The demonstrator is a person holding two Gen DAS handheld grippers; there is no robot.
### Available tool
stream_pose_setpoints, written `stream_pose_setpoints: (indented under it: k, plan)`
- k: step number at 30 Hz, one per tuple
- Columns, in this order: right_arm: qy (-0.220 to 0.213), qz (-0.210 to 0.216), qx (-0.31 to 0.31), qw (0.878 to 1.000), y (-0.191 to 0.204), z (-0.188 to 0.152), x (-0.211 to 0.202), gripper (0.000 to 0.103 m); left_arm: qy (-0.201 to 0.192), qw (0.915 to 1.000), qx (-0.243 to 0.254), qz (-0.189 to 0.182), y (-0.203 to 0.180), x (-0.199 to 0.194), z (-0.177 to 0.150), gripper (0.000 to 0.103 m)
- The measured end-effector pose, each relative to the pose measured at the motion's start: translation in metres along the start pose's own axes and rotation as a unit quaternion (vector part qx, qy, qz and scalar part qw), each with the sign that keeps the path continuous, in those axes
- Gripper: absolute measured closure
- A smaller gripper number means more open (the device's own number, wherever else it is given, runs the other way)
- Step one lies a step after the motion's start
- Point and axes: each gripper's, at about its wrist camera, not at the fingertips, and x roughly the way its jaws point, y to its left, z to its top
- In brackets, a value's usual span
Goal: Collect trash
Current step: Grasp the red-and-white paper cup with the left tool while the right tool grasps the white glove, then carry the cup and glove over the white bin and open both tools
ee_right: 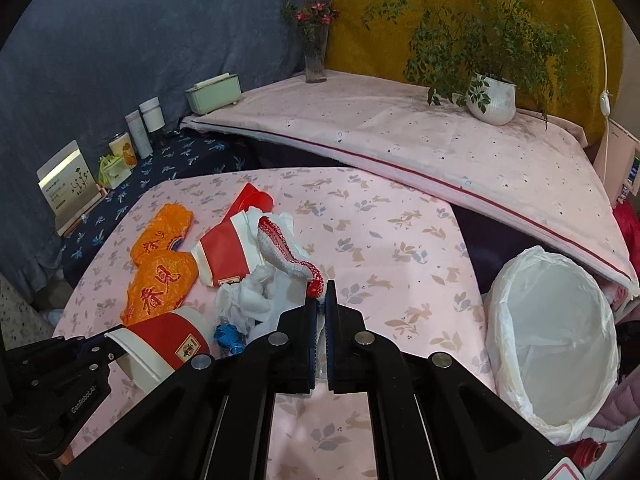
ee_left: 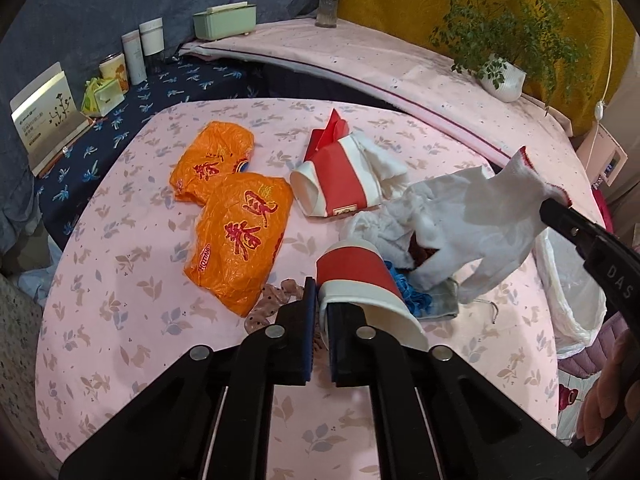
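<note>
Two grippers work over a round table under a pink rabbit-print cloth; behind it we see a blue drape, a mustard drape, a potted plant and a flower vase on a raised pink-covered ledge.

Our left gripper is clamped on the rim of a red-and-white paper cup lying on its side. Our right gripper pinches the red-edged cuff of a white glove, lifted above the litter.

Left on the cloth: two orange wrappers, a second cup, crumpled tissue, blue scrap.

A white-lined bin stands just beside the table's right edge; we see only bare liner inside. Cloth near the bin lies bare.
</note>
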Motion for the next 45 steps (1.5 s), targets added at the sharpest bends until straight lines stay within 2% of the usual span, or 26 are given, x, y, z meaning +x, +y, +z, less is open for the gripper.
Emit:
stream_pose_setpoints:
  k: [12, 22, 31, 41, 43, 44, 45]
  plan:
    - [-0.054, -0.028, 0.033, 0.998, -0.043, 0.009, -0.059, 0.1, -0.045, 0.9978, 0.035, -0.033, -0.051, -0.04, 0.016, 0.098]
    - [-0.076, -0.08, 0.07, 0.991, -0.097, 0.005, -0.088, 0.1, -0.05, 0.992, 0.08, -0.084, -0.116, -0.044, 0.031, 0.098]
    - [-0.061, -0.136, 0.117, 0.982, -0.163, -0.009, -0.093, 0.1, -0.037, 0.9798, 0.129, -0.148, -0.197, -0.027, 0.041, 0.098]
    - [-0.028, -0.169, 0.159, 0.972, -0.217, -0.027, -0.08, 0.099, -0.021, 0.965, 0.178, -0.192, -0.276, -0.004, 0.042, 0.098]
    - [-0.029, -0.176, 0.166, 0.97, -0.222, -0.027, -0.079, 0.096, -0.011, 0.9623, 0.181, -0.203, -0.288, 0.003, 0.041, 0.096]
    - [-0.03, -0.18, 0.169, 0.969, -0.223, -0.028, -0.079, 0.09, -0.008, 0.9626, 0.18, -0.203, -0.292, 0.007, 0.041, 0.083]
    - [-0.032, -0.184, 0.171, 0.967, -0.225, -0.029, -0.08, 0.085, -0.008, 0.9639, 0.178, -0.198, -0.295, 0.009, 0.041, 0.065]
